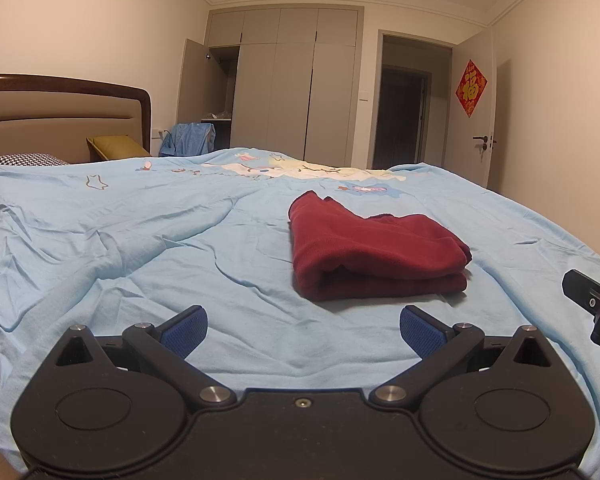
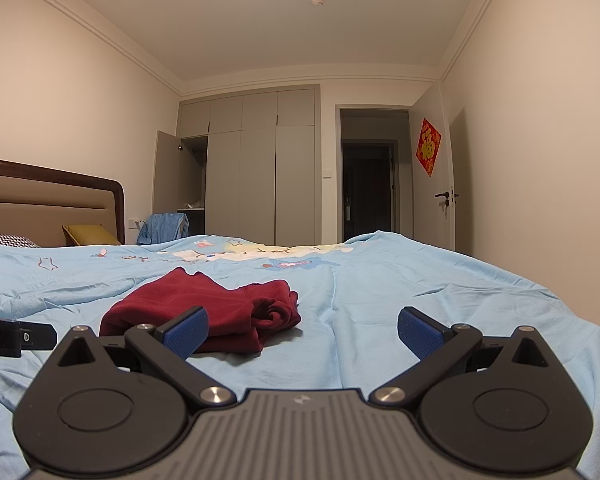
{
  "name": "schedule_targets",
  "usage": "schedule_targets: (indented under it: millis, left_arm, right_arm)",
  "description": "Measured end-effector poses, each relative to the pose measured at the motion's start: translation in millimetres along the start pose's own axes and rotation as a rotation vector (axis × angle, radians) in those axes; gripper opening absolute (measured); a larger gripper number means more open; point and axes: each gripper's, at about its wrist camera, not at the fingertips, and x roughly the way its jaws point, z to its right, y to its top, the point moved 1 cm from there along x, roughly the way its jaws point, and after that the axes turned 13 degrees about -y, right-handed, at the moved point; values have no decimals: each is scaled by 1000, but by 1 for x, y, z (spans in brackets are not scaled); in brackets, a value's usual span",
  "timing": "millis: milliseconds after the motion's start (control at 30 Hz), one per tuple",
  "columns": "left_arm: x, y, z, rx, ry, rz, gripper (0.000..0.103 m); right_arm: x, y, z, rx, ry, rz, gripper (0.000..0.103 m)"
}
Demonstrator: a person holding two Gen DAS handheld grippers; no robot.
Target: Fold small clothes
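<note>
left wrist view: we note the folded red garment (image 1: pixel 374 248) lying on the blue bedsheet (image 1: pixel 140 240), ahead-right of the left tongs (image 1: pixel 303 330), spread, empty. right tongs (image 2: pixel 303 330) likewise spread; garment ahead-left, seemingly nearer them, long axis crosswise.

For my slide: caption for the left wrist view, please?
Open left gripper facing a folded red garment on the blue bedsheet.
</note>
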Motion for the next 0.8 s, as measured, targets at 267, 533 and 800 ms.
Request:
schedule_targets:
  millis: [267, 533, 800]
  left_arm:
    - [0, 0, 0, 0, 0, 0, 102]
    - [0, -3, 2, 14, 3, -2, 102]
    - [-4, -3, 12, 59, 1, 8, 102]
  right_arm:
    - [0, 0, 0, 0, 0, 0, 103]
    - [-1, 1, 0, 0, 0, 0, 103]
    - [-1, 1, 0, -1, 0, 0, 103]
